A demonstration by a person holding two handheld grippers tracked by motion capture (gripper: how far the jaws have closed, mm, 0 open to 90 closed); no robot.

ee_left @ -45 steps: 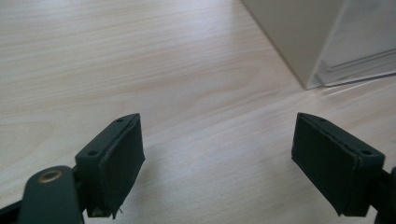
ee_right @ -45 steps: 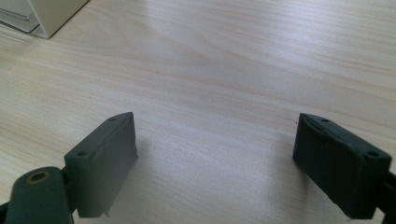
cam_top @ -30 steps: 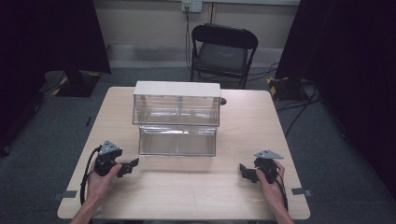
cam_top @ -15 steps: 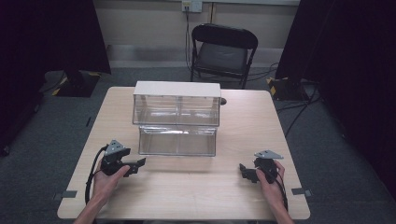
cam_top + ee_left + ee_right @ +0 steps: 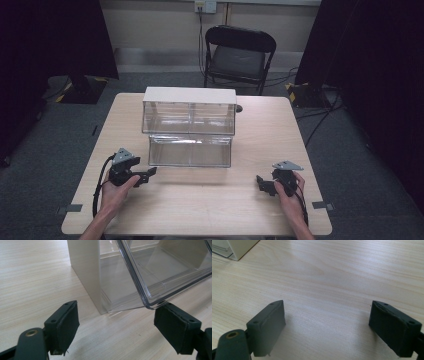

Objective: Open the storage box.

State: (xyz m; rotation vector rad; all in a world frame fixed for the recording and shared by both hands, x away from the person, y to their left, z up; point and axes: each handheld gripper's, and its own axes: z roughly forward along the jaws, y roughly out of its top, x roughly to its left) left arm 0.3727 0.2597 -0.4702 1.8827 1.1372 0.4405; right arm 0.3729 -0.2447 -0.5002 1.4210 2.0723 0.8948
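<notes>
Counter (image 5: 250,200) of pale wood-grain laminate, square with rounded corners. At its middle a cabinet (image 5: 189,95) with a flat white top and beige side walls, holding clear hard-plastic bins. Lower drawer (image 5: 190,151) is pulled out toward the person; glossy, rounded at the corner, its floor bare.

Left gripper (image 5: 145,176): black, fingers (image 5: 65,325) with matte rubbery pads, spread wide, gripping nothing. In the left gripper view the drawer's near corner sits just above the right-hand finger, very close; contact cannot be told. Left hand (image 5: 116,190) is low over the counter, pointing the gripper at the drawer's left front corner.

Right gripper (image 5: 263,184): fingers (image 5: 269,325) wide apart, empty, bare counter between them. Right hand (image 5: 290,192) is near the counter's right edge, well apart from the cabinet.
</notes>
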